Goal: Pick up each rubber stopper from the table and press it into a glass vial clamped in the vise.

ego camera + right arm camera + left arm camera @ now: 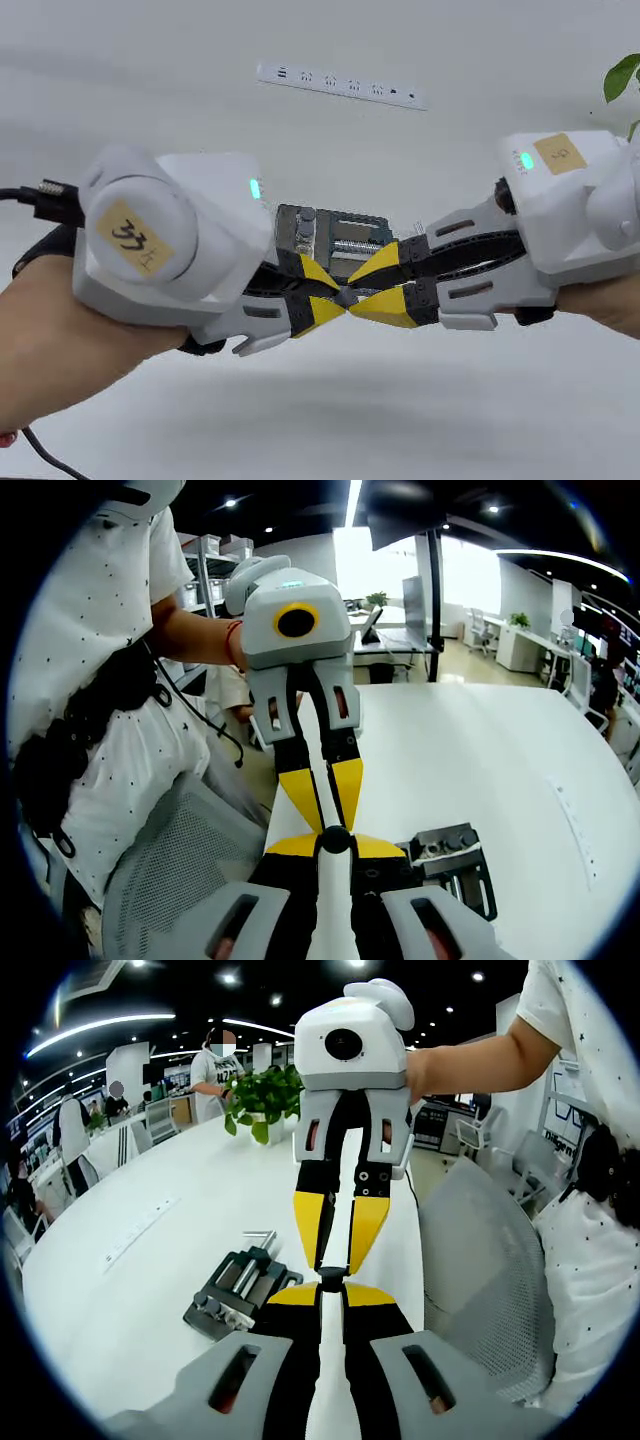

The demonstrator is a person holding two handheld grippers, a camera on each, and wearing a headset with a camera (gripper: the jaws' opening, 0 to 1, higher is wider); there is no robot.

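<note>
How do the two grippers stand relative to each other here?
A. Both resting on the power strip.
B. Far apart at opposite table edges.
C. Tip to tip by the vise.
C: the left gripper and right gripper meet yellow tip to yellow tip, with the vise just behind them on the table.

I see my right gripper (335,850) with jaws drawn together, tip to tip against the left gripper (331,816), whose jaws are pinched in too. A small dark bit (335,837) sits where they meet. The vise (455,865) rests just beside on the white table (480,750).
</note>
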